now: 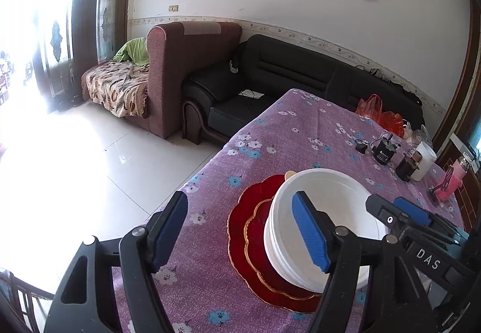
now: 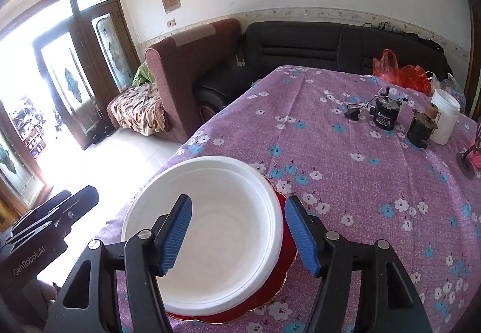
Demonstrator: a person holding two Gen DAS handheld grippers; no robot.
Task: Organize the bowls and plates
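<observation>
Both jaws spread, nothing pinched: the left hand-held gripper [image 1: 240, 230] and right hand-held gripper [image 2: 239, 235] hover over the white foam bowls [image 2: 210, 230], nested mouth-up on scalloped red gold-rimmed plates [image 1: 249, 242] at the floral purple worktop [image 2: 345, 152] edge. Round, no long axis. Best lift clear straight, no rim nudges.

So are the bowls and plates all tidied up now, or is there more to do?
Mostly done, it looks: the white bowls sit nested on the red plates, one pile on the purple tablecloth. Nothing is in hand; the left hand-held gripper and the right hand-held gripper are both open. No other plates or bowls show, so probably only backing away is left.
</observation>
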